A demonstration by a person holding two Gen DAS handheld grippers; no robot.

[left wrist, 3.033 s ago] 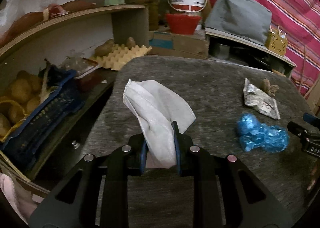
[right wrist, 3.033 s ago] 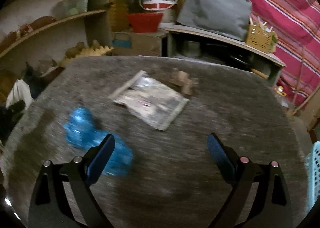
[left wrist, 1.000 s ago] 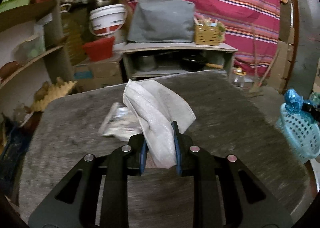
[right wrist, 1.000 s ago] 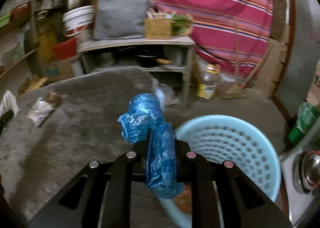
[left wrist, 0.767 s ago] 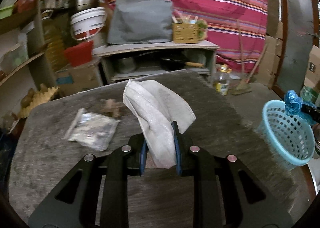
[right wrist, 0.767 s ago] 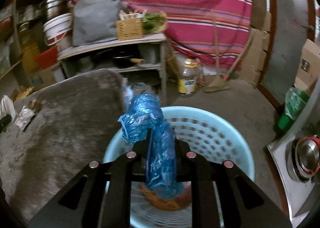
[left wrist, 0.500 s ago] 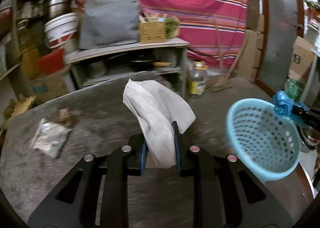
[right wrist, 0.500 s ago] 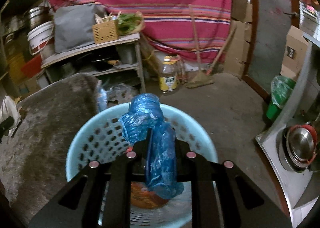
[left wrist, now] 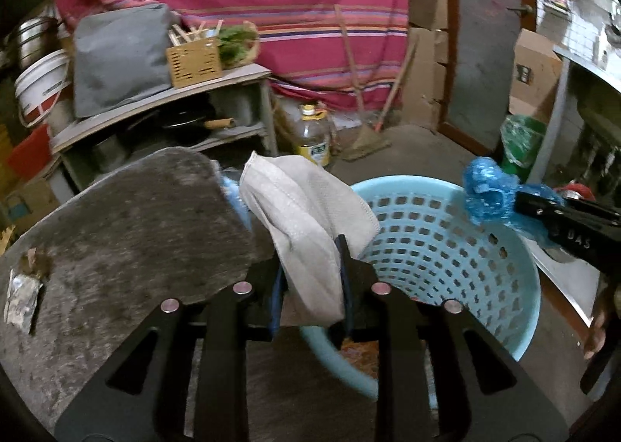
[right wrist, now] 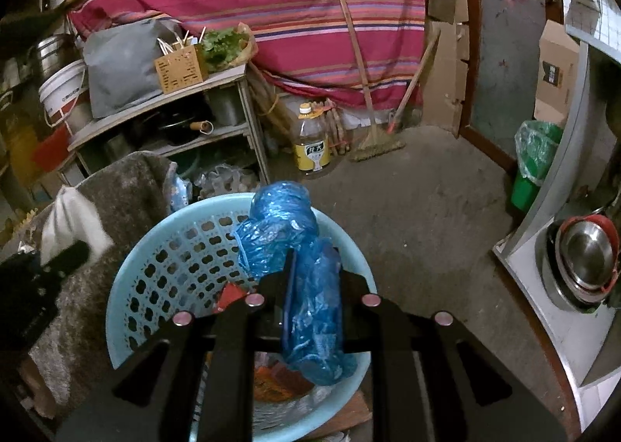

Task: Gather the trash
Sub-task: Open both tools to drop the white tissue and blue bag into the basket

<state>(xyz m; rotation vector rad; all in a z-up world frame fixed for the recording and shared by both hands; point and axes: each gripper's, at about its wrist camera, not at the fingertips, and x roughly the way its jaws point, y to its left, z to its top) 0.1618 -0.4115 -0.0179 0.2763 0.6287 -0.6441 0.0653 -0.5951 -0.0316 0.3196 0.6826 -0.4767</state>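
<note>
Over the light-blue basket (right wrist: 155, 271): right tool (right wrist: 312, 271) clamps blue plastic bag (right wrist: 283, 224); left tool (left wrist: 310, 259) (at basket rim) pinches white cloth (left wrist: 306, 217).

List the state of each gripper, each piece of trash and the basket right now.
Left gripper: jaws shut on the white cloth.
White cloth: held up at the basket's near rim.
Right gripper: jaws shut on the blue plastic bag.
Blue plastic bag: crumpled, held over the basket.
Light blue basket: upright, some trash already inside.
Silver wrapper: lying flat on the table.
</note>
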